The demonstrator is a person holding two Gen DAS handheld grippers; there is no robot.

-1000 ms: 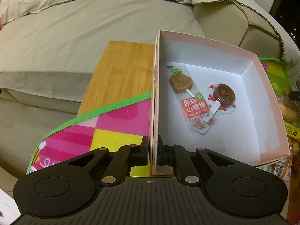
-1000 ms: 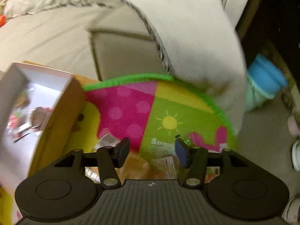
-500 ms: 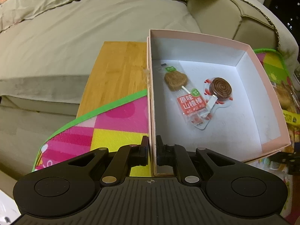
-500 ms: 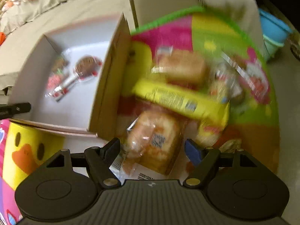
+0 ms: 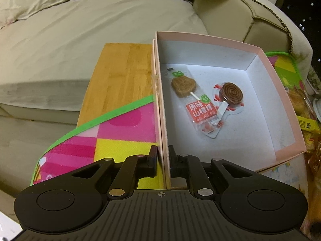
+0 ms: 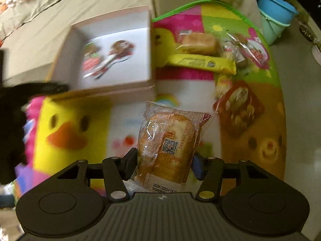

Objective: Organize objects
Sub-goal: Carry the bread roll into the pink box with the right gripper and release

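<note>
Two lollipops (image 5: 200, 100) are lying in my pink box (image 5: 280, 108), side by side on its white floor: a heart-shaped one with a red label and a spiral one (image 5: 230, 92) just to its right. I am straddling the box's left wall with my left gripper (image 5: 162, 156), one finger outside and one inside, and the jaws are easing apart, with a small gap showing at the wall. I am closing my right gripper (image 6: 164, 162) on a wrapped bread (image 6: 166, 140), its fingers already touching the wrapper on both sides, in front of the box's near wall. More snacks are sitting on the play mat (image 6: 66, 128) to the right of the box: another bread (image 6: 198, 44), a yellow packet (image 6: 202, 62) just in front of it, and a red packet (image 6: 238, 104) nearer to me. Beyond the mat, a wooden board (image 5: 120, 76) is showing beside the box and a sofa (image 5: 80, 30) is filling the background.
</note>
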